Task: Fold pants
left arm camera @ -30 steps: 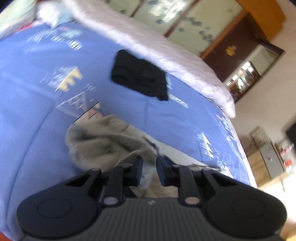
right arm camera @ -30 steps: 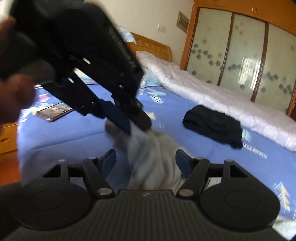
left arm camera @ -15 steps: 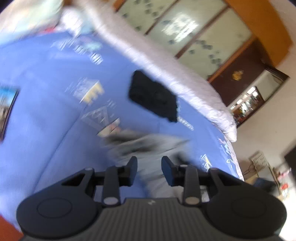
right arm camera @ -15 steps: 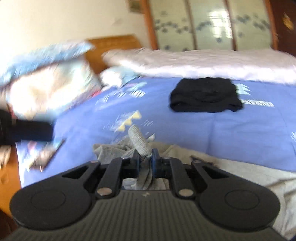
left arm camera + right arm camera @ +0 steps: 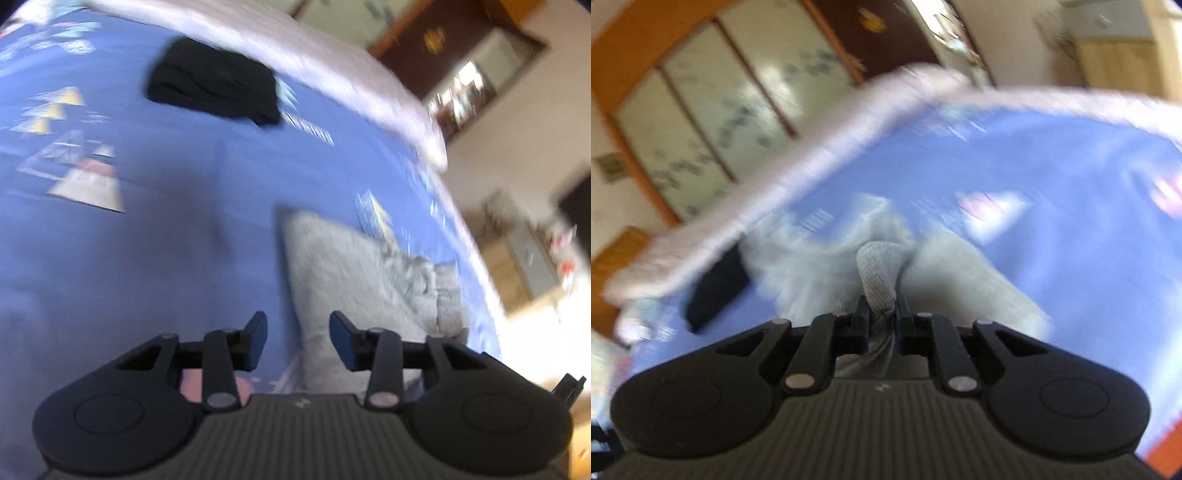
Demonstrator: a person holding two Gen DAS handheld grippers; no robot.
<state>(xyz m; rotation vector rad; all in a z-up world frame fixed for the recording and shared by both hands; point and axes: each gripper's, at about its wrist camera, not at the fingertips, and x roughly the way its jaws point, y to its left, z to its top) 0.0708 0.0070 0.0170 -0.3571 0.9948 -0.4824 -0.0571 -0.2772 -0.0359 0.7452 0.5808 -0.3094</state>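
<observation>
Grey pants [image 5: 354, 273] lie on the blue bed sheet [image 5: 155, 229]. In the left wrist view one leg stretches away to the right of my left gripper [image 5: 298, 338], which is open and empty just above the cloth's near edge. My right gripper [image 5: 881, 317] is shut on a ribbed grey cuff of the pants [image 5: 879, 273], and the rest of the garment bunches beyond it. Both views are motion-blurred.
A folded black garment [image 5: 218, 83] lies farther back on the bed; it also shows in the right wrist view [image 5: 716, 288]. A white rolled quilt [image 5: 332, 62] runs along the bed's far side. A wardrobe [image 5: 713, 110] stands behind. Furniture stands off the bed's right edge.
My left gripper has opened wider and swung right, now over a flattened leg. My right gripper stays shut on the cuff and has swung round with it.
</observation>
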